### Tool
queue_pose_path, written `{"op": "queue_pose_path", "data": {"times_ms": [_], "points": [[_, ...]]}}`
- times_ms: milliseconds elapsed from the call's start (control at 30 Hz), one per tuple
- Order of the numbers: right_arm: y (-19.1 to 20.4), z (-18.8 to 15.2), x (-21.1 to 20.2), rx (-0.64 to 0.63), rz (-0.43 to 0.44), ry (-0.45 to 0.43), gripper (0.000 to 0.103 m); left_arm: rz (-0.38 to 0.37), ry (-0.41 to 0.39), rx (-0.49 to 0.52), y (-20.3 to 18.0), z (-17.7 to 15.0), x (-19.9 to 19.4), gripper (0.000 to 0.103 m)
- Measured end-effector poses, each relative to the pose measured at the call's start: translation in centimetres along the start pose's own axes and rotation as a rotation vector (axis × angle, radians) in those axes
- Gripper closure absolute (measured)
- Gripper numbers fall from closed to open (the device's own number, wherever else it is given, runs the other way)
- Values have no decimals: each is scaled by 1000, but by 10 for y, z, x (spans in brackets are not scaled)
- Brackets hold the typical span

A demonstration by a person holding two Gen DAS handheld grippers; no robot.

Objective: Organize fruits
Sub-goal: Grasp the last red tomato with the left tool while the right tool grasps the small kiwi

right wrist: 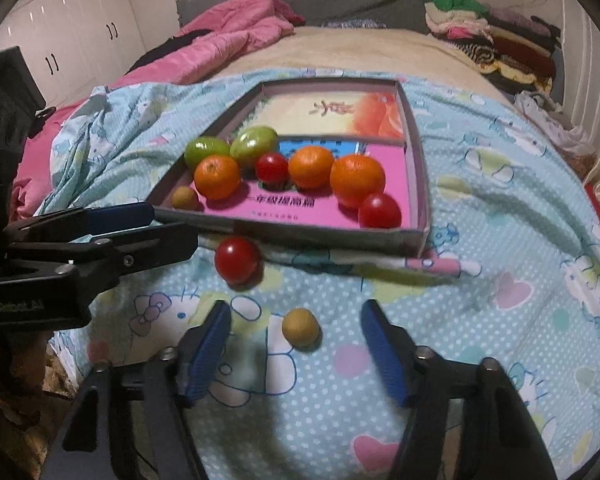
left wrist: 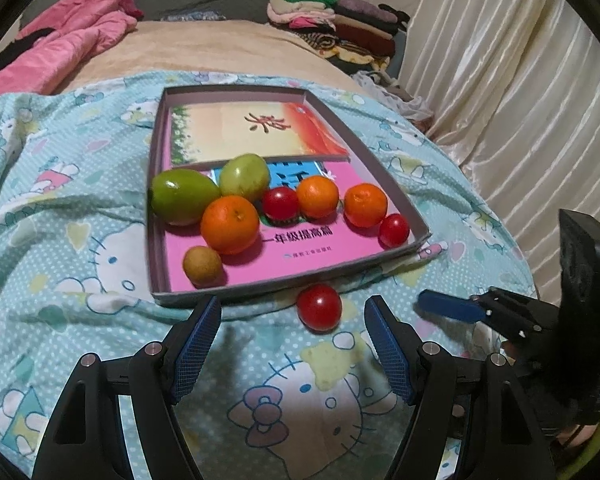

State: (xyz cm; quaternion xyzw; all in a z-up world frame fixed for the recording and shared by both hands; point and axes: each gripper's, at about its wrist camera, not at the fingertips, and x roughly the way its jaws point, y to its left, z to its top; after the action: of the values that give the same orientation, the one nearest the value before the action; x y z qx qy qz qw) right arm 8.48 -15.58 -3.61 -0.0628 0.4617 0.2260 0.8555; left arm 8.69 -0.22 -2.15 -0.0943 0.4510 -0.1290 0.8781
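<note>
A shallow grey box (left wrist: 284, 285) lies on the bed and holds two green fruits, three oranges (left wrist: 230, 224), two cherry tomatoes and a small brown fruit (left wrist: 202, 265). A loose red tomato (left wrist: 319, 307) rests on the blanket just outside the box's near wall. It sits ahead of and between the tips of my open left gripper (left wrist: 295, 307), untouched. In the right wrist view a second small brown fruit (right wrist: 301, 327) lies on the blanket between the spread blue pads (right wrist: 380, 344) of my right gripper (right wrist: 296, 312). Neither pad touches it. The same tomato (right wrist: 237, 260) is farther off, near the box (right wrist: 300, 236).
Two books line the box's floor. The blue cartoon-print blanket (right wrist: 500, 240) is rumpled at the left. A pink quilt (right wrist: 236, 40) and stacked clothes (right wrist: 484, 28) lie at the bed's far end, with curtains (left wrist: 520, 100) on the right. The left gripper's fingers (right wrist: 132, 220) reach in beside the box.
</note>
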Motion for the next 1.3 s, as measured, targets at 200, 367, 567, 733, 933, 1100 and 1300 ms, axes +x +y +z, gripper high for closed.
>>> {"op": "queue_pose_path", "data": {"times_ms": [200,367,567,733,933,1100,1300], "points": [[0,-3,13,1,26,53,63,-25,16,17,-3,-1,6,30],[-1,-4,24,11,36,91,76,-47,42,37,-9,-2,16,40],[-5,-3,30,28,37,95,81,-58,91,44,-14,1,37,58],[-4,-2,30,23,36,97,81,-57,106,45,-16,3,48,63],[-4,-1,32,12,34,97,81,-29,125,93,-19,0,58,71],[-1,2,33,3,33,90,81,-66,120,63,-11,3,53,72],[-6,5,24,34,79,52,81,-77,40,90,-14,3,20,72]]}}
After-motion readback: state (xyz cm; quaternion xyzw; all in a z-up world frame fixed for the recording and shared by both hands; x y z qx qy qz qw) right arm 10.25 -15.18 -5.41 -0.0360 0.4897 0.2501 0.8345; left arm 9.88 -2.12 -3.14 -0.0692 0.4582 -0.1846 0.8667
